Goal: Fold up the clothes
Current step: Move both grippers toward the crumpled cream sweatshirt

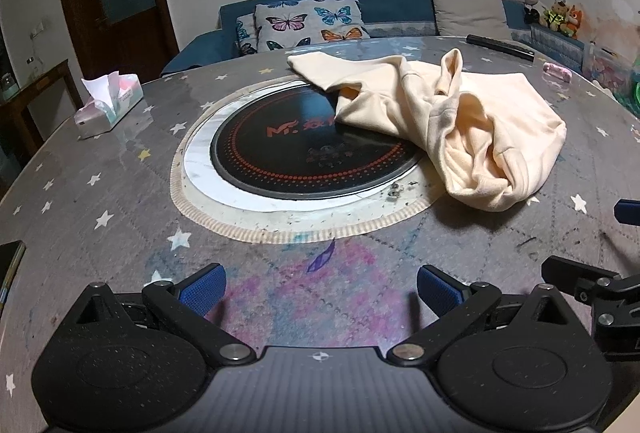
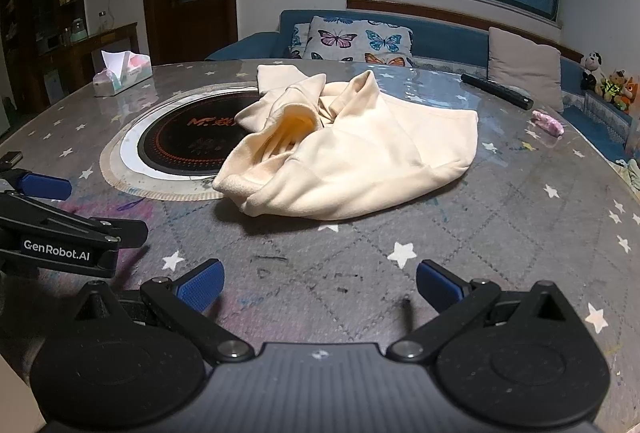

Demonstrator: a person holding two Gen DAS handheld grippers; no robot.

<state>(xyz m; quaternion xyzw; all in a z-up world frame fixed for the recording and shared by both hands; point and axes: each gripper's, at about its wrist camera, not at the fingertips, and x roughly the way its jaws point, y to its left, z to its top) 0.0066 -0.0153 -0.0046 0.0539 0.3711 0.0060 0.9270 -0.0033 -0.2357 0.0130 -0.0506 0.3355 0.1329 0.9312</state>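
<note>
left tool (image 1: 321,289): jaws wide apart, empty, low over near table (image 1: 100,201) | right tool (image 2: 320,287): jaws wide apart, empty | cream garment (image 2: 352,149): crumpled on table, overlapping right edge of black round hotplate (image 1: 280,157), apart from both tools

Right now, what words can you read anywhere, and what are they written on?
"GenRobot.AI": white letters on the left gripper's black arm.
"Mr.": red letters on the round black cooktop; the signs after it lie under the cream garment.
Tissue box print: too small to read.
</note>
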